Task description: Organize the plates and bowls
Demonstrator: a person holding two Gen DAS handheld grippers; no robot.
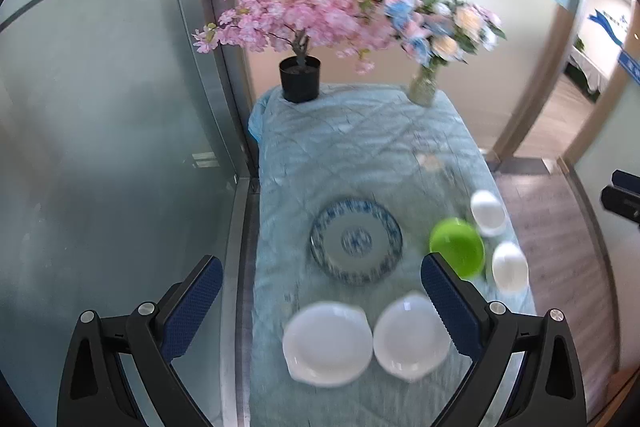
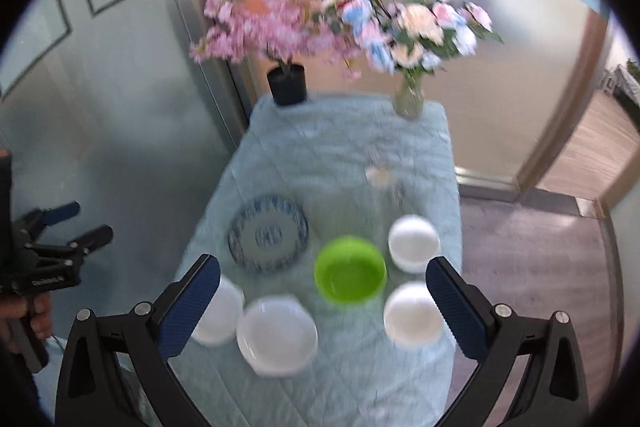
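Note:
A blue-patterned plate (image 1: 356,241) (image 2: 268,239) lies mid-table on the light blue cloth (image 1: 360,147). Right of it stands a green bowl (image 1: 458,247) (image 2: 350,275), flanked by two small white bowls (image 2: 414,243) (image 2: 414,315). Two white dishes (image 1: 327,343) (image 1: 412,335) sit side by side at the near edge. My left gripper (image 1: 320,303) (image 2: 93,218) hovers open above the white dishes, holding nothing. Open as well, my right gripper (image 2: 322,307) (image 1: 610,185) hangs empty over the near end, above the green bowl and a white dish (image 2: 278,341).
A black pot with a pink blossom tree (image 1: 300,79) and a glass vase of flowers (image 1: 422,89) stand at the table's far end. A glass wall (image 1: 120,147) runs along the left. Wooden floor (image 2: 540,247) lies to the right. A hand (image 2: 36,311) holds the left gripper.

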